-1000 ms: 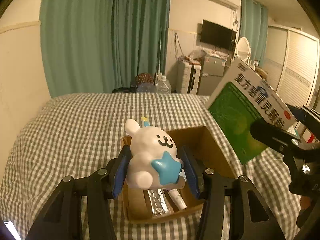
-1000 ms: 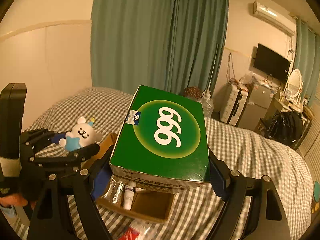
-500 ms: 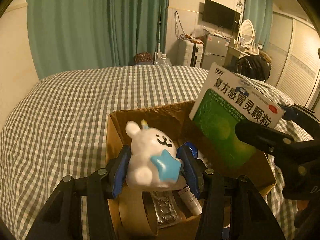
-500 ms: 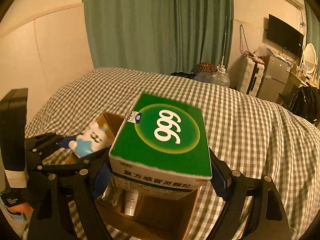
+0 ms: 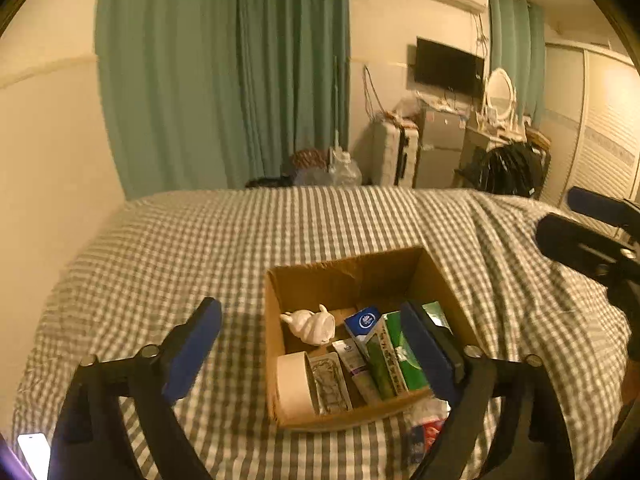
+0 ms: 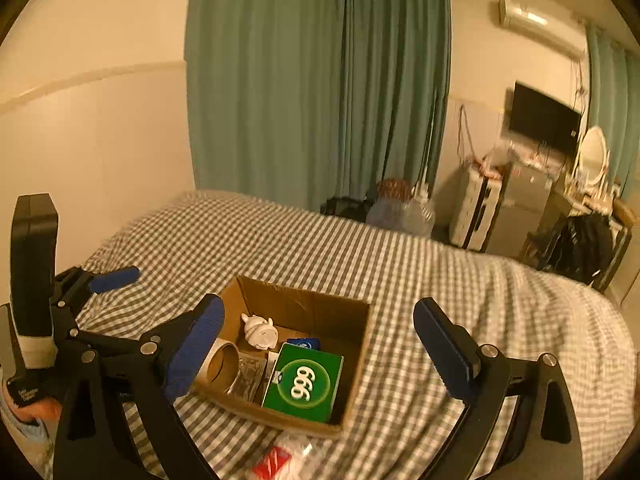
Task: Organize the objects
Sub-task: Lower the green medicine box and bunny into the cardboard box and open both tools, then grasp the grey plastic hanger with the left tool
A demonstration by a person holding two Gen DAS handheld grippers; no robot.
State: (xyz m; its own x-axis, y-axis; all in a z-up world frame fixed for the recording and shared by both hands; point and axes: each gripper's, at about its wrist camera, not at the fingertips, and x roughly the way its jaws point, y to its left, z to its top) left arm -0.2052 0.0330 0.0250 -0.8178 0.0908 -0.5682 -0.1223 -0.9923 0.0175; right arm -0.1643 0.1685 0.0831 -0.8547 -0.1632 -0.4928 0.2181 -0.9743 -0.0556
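Below both spread-open hand-held grippers (image 6: 316,344), the cardboard box (image 6: 304,308) sits.

A home bedroom: a bed (image 5: 200,248) under gingham sheets, green curtains (image 5: 224,72), a wall-mounted television (image 5: 448,66) and a vanity mirror (image 5: 499,90).

The room is dimly lit in warm yellow, perhaps from the far right. Soft blur is seen throughout; edges are bowed and darkened by fisheye distortion.
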